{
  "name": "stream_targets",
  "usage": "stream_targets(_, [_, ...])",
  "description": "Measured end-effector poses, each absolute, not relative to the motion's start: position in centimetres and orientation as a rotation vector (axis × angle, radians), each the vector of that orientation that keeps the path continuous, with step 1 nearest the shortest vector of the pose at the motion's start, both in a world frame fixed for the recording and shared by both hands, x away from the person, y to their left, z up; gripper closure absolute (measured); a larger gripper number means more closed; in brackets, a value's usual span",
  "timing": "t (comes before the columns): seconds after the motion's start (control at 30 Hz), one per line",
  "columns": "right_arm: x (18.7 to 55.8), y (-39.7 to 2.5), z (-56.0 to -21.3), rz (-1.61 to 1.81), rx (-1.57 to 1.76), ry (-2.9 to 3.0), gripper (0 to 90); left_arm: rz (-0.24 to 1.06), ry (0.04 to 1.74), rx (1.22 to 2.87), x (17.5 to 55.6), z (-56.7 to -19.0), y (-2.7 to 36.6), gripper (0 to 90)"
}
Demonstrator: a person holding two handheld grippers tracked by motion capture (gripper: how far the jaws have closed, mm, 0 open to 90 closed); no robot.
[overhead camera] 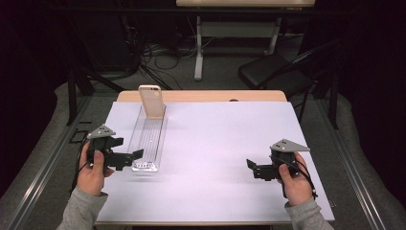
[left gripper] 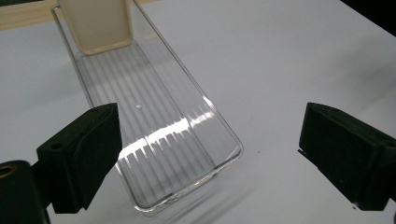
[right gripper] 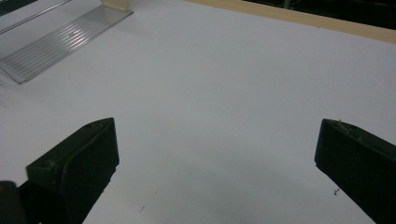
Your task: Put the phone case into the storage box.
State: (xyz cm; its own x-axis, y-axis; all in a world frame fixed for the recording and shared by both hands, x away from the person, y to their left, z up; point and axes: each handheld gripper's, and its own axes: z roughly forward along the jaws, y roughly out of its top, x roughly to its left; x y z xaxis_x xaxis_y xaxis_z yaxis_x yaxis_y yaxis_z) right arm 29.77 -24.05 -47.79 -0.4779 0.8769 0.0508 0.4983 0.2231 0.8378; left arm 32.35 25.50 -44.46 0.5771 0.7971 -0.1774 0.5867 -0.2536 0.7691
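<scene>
A long clear plastic tray (overhead camera: pixel 149 136) lies on the left part of the white-covered bench (overhead camera: pixel 220 143), running from near to far. A cream phone case (overhead camera: pixel 151 101) stands upright in its far end. The left tongs (overhead camera: pixel 135 155), jaws apart, sit just beside the tray's near end, empty. The right tongs (overhead camera: pixel 251 166), also spread wide and empty, hover well apart over the bench's near right.

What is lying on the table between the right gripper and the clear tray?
Nothing: the high view shows bare white table cover between the right gripper and the clear tray.
</scene>
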Motion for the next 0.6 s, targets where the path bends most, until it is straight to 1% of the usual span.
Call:
stream_targets(0.13, [29.4, -24.3, -48.2, 1.167, 1.281, 2.066, 0.0, 0.296, 1.109, 1.944, 32.1, -45.6, 25.6, 6.2])
stream_targets(0.6, [28.9, -24.9, -49.1, 1.171, 1.295, 2.031, 0.0, 0.355, 1.049, 1.947, 31.0, -48.3, 25.1, 6.2])
